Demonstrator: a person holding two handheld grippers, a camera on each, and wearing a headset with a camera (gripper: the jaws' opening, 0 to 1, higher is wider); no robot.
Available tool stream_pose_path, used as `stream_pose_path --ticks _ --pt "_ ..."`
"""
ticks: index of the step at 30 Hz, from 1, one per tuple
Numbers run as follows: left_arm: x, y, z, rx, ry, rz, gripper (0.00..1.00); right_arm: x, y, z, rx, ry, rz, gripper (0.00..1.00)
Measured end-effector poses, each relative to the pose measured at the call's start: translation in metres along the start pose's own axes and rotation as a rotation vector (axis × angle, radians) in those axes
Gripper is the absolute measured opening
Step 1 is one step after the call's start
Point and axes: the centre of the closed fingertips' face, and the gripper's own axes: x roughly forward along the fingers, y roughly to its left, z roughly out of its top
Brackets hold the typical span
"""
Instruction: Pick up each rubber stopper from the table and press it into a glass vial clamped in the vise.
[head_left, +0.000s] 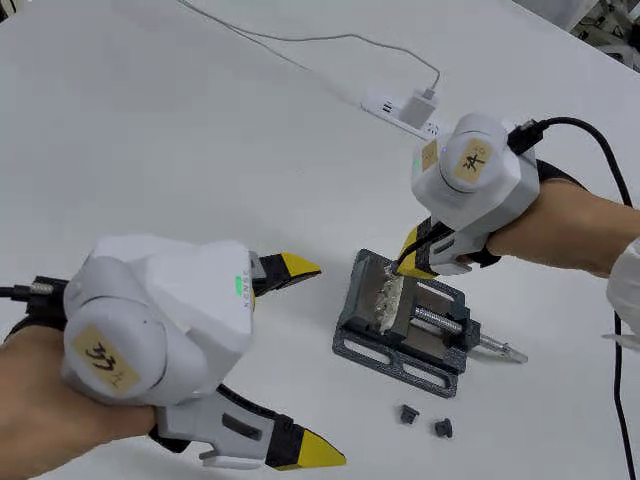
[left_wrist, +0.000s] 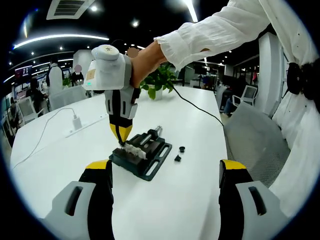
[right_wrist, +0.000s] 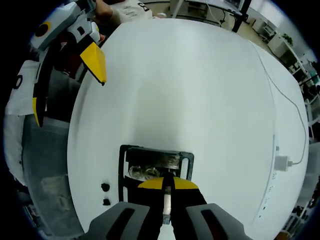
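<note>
Nearest on the left, the left hand-held gripper, a faceted white plastic shell with black jaws ending in yellow wedge tips, stands spread wide over the smooth white tabletop with nothing between its jaws. To its right, two small dark grey rubber stoppers lie loose on the tabletop, close to each other and just near of the vise. The dark grey metal bench vise has a slotted flat base, a threaded screw and a silvery pin handle pointing right. Clamped between its blocks sits a row of clear glass vials, rounded and glinting. The right hand-held gripper points down from the far right, its yellow tips drawn nearly together right over the vials; I cannot tell whether anything is pinched between them. Farther off lies a white oblong power strip with a thin white cable.
</note>
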Motion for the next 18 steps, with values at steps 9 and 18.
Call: stream_pose_path --ticks 9,18 --pt "-0.0055 0.0009 0.0007 0.014 0.016 0.004 0.87 -0.0022 -0.0027 -0.0017 0.03 -0.065 -0.017 0.0" --pt "-0.0071 -0.0031 0.0016 0.019 0.024 0.001 0.87 -0.0037 -0.001 0.0004 0.049 -0.105 -0.046 0.0"
